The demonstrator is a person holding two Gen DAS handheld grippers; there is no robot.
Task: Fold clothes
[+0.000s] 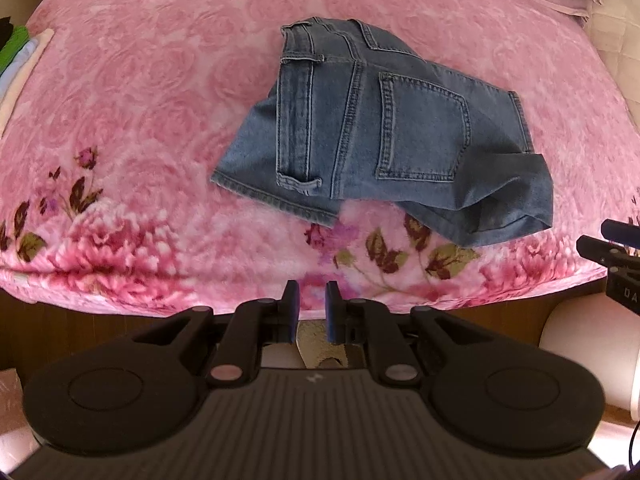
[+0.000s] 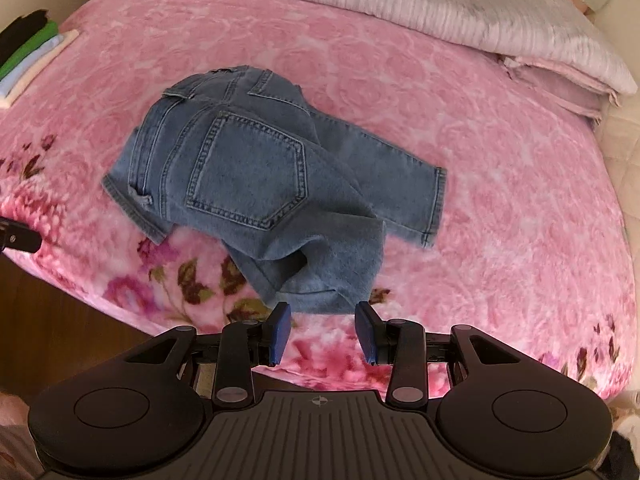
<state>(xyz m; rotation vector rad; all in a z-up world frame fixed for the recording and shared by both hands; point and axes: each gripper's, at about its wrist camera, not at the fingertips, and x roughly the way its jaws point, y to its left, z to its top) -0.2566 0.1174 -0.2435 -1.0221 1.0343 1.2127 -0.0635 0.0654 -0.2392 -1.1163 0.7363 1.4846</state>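
Blue denim shorts lie crumpled on the pink floral blanket, back pocket up, one leg bunched toward the near edge; they also show in the right wrist view. My left gripper is at the bed's near edge, well short of the shorts, its jaws a narrow gap apart and empty. My right gripper is open and empty, its fingertips just short of the bunched leg hem. The right gripper's fingers show at the right edge of the left wrist view.
The pink floral blanket covers the bed. A stack of folded clothes sits at the far left. Folded grey and pink bedding lies along the back. A wooden floor shows below the bed's edge.
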